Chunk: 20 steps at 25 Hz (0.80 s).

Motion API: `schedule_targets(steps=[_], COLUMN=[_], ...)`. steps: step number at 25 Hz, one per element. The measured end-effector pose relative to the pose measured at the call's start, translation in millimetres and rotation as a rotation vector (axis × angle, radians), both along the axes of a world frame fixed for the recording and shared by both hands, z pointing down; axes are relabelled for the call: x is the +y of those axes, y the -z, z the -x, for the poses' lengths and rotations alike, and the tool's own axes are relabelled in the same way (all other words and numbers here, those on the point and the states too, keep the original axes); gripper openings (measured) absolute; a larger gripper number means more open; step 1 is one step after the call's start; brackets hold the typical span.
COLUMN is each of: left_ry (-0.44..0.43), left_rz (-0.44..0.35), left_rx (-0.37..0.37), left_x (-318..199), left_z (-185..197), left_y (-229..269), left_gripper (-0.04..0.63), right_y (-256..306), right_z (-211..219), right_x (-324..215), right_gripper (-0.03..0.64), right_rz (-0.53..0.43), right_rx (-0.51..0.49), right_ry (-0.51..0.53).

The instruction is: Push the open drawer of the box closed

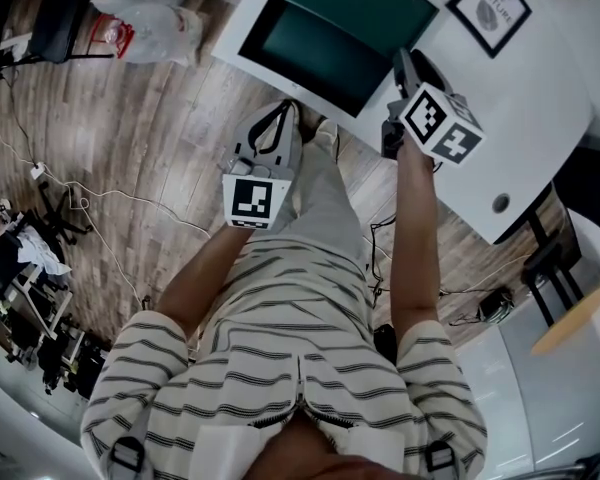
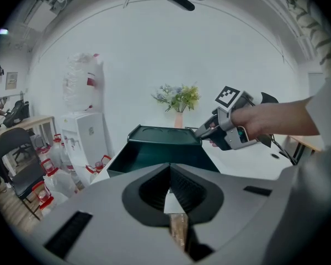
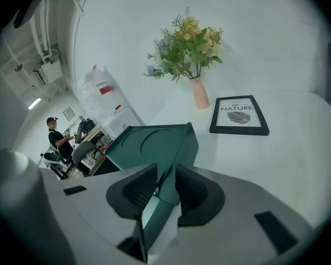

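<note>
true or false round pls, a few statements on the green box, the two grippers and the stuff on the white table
1. The dark green box has its pulled-out drawer open. True.
2. The left gripper grips the drawer. False: its jaws are together on nothing, short of the drawer.
3. A wall of the drawer stands between the jaws of the right gripper. True.
4. The black-framed leaf print hangs on a wall. False: it lies flat on the white table.
5. The pink vase is empty. False: it holds flowers.
</note>
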<state>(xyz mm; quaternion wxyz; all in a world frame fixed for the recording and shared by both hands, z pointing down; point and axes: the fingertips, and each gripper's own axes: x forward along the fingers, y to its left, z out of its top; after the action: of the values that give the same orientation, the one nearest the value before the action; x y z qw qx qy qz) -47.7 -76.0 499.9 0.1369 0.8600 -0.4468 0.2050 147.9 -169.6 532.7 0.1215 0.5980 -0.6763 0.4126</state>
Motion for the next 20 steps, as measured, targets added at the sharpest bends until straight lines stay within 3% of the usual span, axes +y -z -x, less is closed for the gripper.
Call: schedule_targets(steps=[5, 12, 20], left_ry=[-0.004, -0.006, 0.002], left_rz=[0.012, 0.043, 0.078], left_rx=[-0.015, -0.034, -0.069], left_x=[-2, -4, -9], left_z=[-2, -4, -3], left_y=[-13, -33, -58], left_gripper=[0.002, 0.035, 0.078], right_y=[-6, -8, -9], right_z=[2, 2, 2], right_x=[-2, -2, -1], right_gripper=[0.115, 0.115, 0.114], right_rz=[0.024, 0.05, 0.038], right_rx=[-0.014, -0.13, -0.108], right_ry=[0.051, 0.076, 0.061])
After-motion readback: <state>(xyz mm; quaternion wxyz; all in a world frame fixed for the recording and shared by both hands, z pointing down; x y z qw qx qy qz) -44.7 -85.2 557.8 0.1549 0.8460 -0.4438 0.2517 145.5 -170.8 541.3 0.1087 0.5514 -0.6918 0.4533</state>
